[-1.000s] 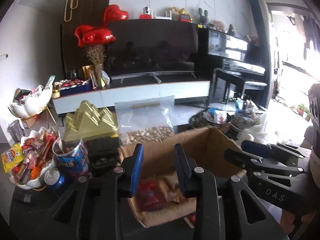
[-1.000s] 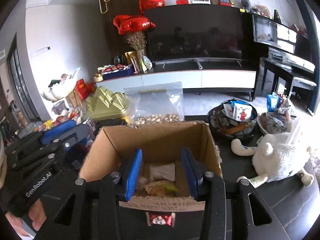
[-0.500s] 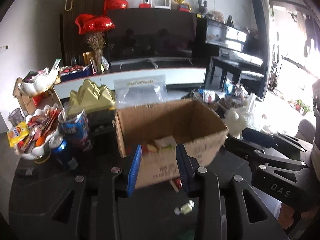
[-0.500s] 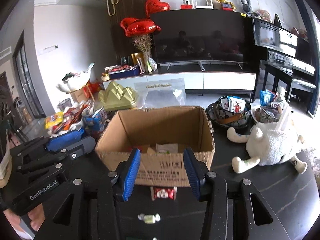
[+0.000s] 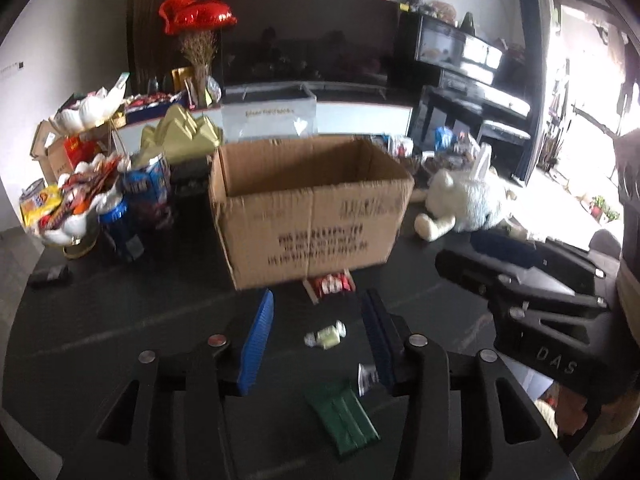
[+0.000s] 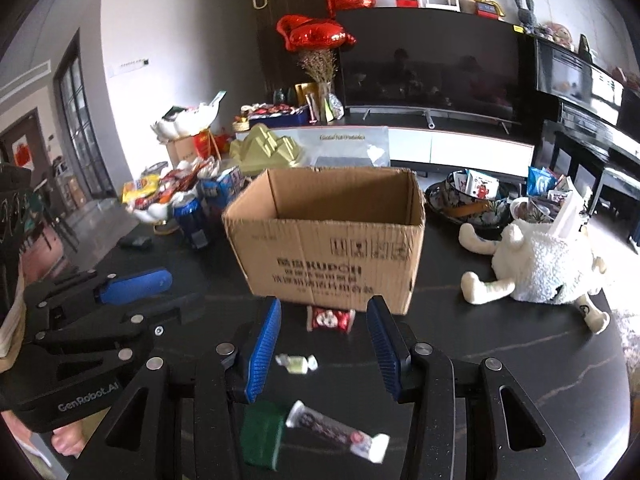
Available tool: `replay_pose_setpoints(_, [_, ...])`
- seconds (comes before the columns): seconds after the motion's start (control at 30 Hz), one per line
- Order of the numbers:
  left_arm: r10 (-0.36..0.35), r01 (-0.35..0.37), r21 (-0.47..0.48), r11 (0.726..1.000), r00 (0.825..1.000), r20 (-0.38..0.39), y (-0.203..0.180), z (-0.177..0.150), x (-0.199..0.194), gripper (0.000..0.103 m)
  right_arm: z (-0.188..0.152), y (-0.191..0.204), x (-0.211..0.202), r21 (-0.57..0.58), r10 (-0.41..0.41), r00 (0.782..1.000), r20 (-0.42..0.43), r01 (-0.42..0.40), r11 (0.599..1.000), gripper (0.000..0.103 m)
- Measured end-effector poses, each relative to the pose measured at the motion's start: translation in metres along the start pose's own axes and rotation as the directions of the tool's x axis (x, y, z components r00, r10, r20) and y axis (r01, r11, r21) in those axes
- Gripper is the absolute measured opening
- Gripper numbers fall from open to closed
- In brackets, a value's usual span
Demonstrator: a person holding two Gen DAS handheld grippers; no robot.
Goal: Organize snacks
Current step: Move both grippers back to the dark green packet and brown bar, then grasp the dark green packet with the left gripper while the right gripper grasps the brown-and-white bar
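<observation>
- While the cardboard box [image 5: 308, 216] stood upright and open-topped in the middle of the dark table [image 5: 120, 320], it looked meant as the bin for loose snacks.
- Four stray snacks lay in front of it: a red packet [image 6: 330, 319] right at its base, a pale wrapped candy [image 5: 325, 335] nearer, then a green packet [image 5: 344, 416] and a white-ended bar [image 6: 336, 430].
- The left gripper [image 5: 318, 340] hung over the candy, jaws opening, the candy showing between them but untouched, probably readying a pick.
- The right gripper [image 6: 325, 354] hovered alongside, jaws apart and holding nothing.
- Bowls of snacks [image 5: 68, 208] and drink cans [image 5: 116, 216] crowded the box's left; a plush toy [image 6: 540, 264] lay to its right, apart from it.
</observation>
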State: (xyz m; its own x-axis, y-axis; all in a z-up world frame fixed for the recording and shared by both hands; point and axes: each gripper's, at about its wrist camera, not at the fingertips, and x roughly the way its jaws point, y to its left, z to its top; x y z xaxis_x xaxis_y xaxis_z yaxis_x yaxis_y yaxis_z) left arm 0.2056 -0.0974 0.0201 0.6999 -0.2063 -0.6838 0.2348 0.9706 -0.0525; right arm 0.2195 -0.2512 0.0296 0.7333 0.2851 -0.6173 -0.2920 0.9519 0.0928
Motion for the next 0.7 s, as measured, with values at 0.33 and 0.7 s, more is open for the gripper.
replay_pose_setpoints(0.33, [0.013, -0.014, -0.007, 1.000, 0.991, -0.135, -0.019, -0.042, 0.021, 0.046, -0.040, -0.004, 0.011, -0.122, 0.008, 0.992, -0.123, -0.023, 0.992, 0.046])
replay_pose_setpoints(0.7, [-0.018, 0.003, -0.052, 0.999, 0.957, -0.291, -0.026, -0.076, 0.057, 0.047, -0.080, -0.008, 0.043, -0.172, 0.058, 0.940, -0.337, -0.122, 0.978, 0.046])
